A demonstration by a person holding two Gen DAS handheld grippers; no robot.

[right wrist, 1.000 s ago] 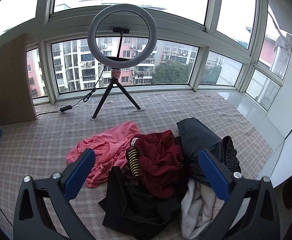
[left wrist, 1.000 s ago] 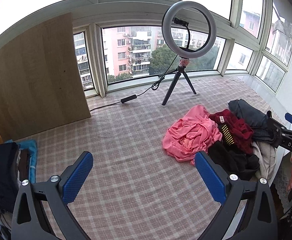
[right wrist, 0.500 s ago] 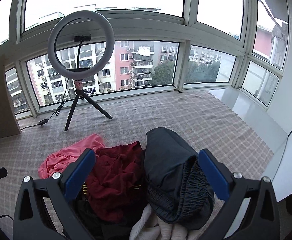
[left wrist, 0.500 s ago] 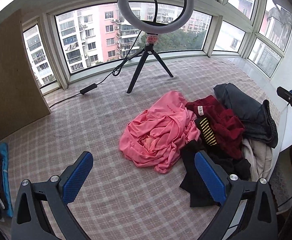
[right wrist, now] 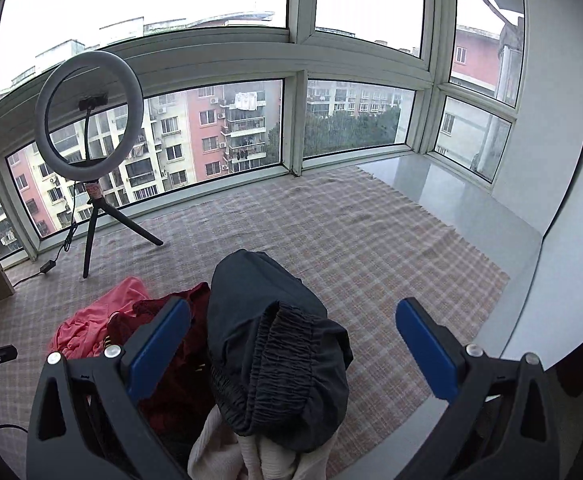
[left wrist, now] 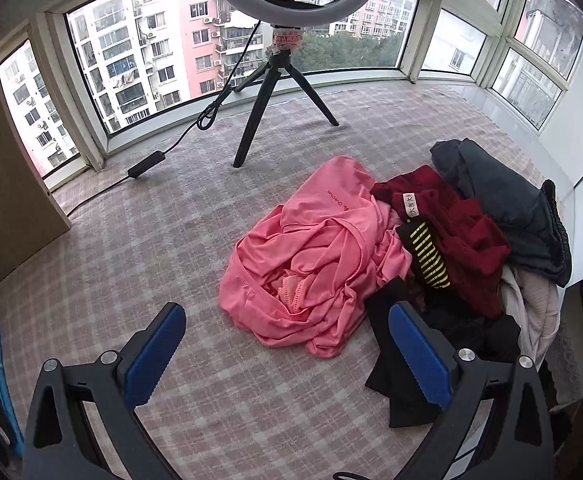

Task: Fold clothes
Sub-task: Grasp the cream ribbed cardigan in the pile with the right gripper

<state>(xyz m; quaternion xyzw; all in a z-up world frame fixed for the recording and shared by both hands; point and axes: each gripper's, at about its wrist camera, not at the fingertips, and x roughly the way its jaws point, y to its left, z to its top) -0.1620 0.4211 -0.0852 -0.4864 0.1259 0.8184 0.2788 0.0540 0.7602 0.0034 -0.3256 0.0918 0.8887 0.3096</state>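
Both tongs spread wide, left tongs (left wrist: pixel 283 346) empty above pink shirt (left wrist: pixel 315 256), right tongs (right wrist: pixel 293 346) empty over dark trousers (right wrist: pixel 275 344), bare checked mat (left wrist: pixel 151 248) leftward

**Two black claws with blue pads**

The left claw (left wrist: pixel 283 354) has two black plastic arms, each a triangular frame with a cut-out window. Each finger carries a flat blue pad (left wrist: pixel 153 354) with a finely ribbed face. Round silver screw heads (left wrist: pixel 108 357) sit on top of each arm near the pad. The right claw (right wrist: pixel 293 354) is built alike: black skeletal arms, ribbed blue pads (right wrist: pixel 425 352), and paired silver screws (right wrist: pixel 473 349) on each side.
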